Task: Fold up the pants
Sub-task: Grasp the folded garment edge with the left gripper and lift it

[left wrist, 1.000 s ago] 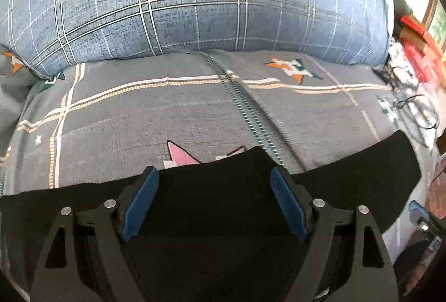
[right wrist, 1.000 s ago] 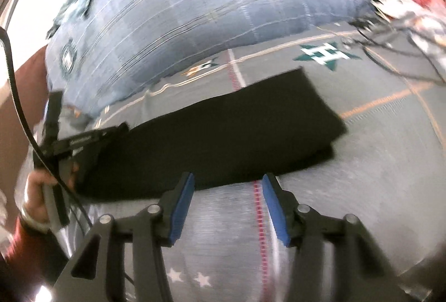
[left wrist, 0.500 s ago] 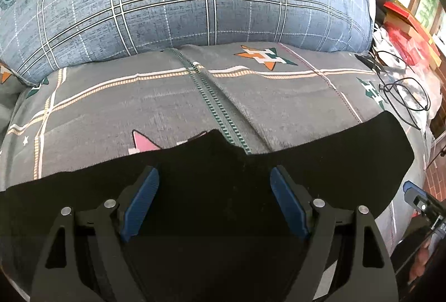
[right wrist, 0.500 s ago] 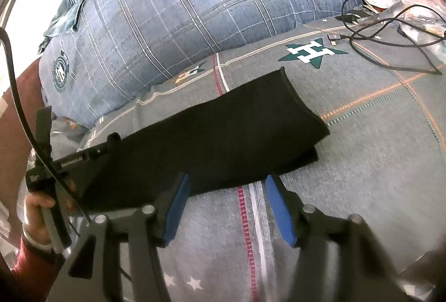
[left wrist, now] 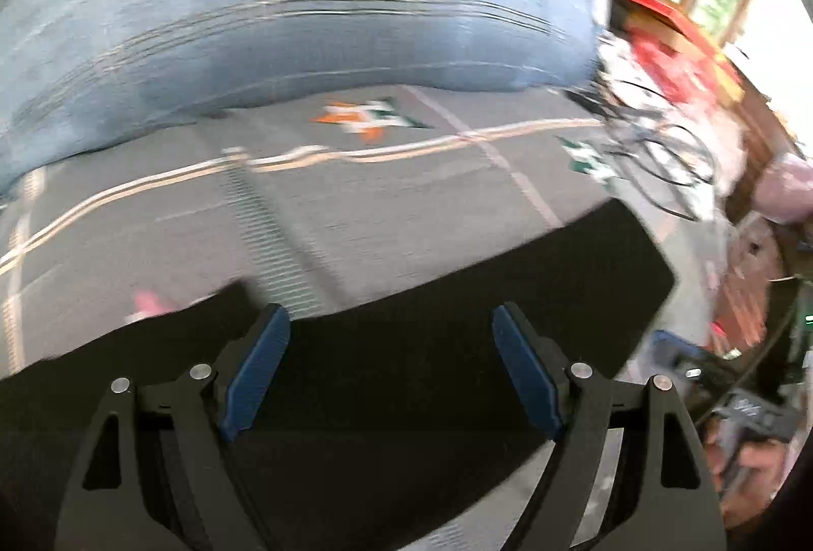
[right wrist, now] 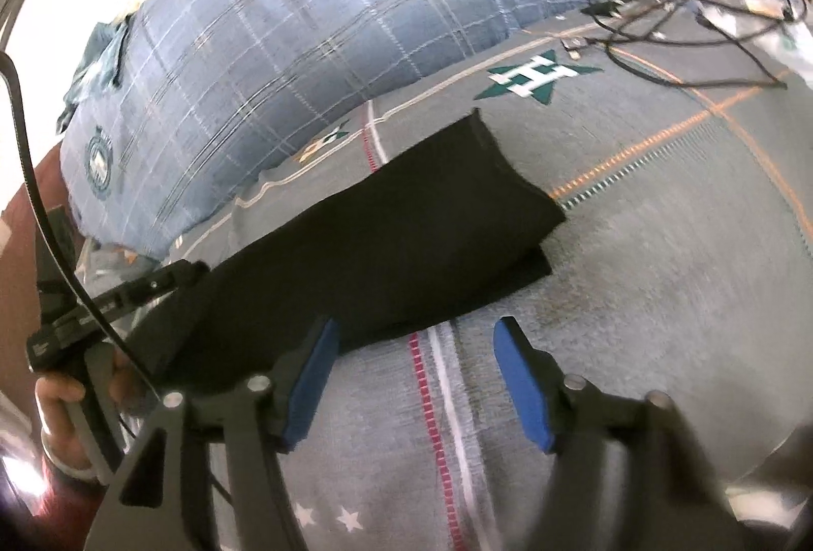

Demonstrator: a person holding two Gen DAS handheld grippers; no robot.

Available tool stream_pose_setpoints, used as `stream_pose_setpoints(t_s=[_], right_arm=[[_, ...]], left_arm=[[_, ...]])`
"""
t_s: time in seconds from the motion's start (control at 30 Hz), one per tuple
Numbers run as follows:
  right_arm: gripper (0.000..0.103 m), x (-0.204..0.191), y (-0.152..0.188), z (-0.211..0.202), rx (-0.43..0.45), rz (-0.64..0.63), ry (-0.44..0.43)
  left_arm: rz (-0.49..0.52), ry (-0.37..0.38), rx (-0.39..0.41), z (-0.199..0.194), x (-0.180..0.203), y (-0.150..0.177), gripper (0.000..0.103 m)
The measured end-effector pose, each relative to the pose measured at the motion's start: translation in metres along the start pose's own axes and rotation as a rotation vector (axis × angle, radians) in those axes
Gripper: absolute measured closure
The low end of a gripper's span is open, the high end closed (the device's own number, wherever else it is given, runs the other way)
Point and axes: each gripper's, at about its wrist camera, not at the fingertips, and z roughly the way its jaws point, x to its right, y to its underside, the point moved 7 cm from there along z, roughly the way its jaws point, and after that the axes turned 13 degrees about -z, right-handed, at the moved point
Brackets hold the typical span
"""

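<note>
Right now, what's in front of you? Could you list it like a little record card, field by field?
surface: grey bedspread with stars and stripes
garment: black pants, lying flat, already doubled lengthwise, one layer showing under the other at the far end
left gripper: open, over the pants' near end, nothing between its fingers
right gripper: open, just short of the pants' edge, holding nothing
behind: blue plaid pillow
clutter: black cables at the bed's far right
sharpness: left view blurred
</note>
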Motion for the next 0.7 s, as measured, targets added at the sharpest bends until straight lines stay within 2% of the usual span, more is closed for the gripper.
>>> stream_pose_setpoints(t_s=[0.27,0.4,0.57,0.7], right_arm=[[0.037,0.01,-0.002,0.005,0.011,0.052,-0.004],[0.037,0.012,-0.004,0.006,0.033,0.054,-0.021],[0.036,0.012,-0.006,0.009,0.074,0.064,-0.058],[0.035,0.013,-0.009,0.011,0.104,0.083,-0.087]], left_arm=[[0.179,0.097,-0.078,0.036,0.077,-0.009,0.02],[0.246,0.196,-0.171,0.059,0.11,-0.011,0.02],[0.355,0.241,-0.254,0.086,0.145,-0.012,0.02],[0.384,0.295,-0.348,0.111,0.167,-0.01,0.02]])
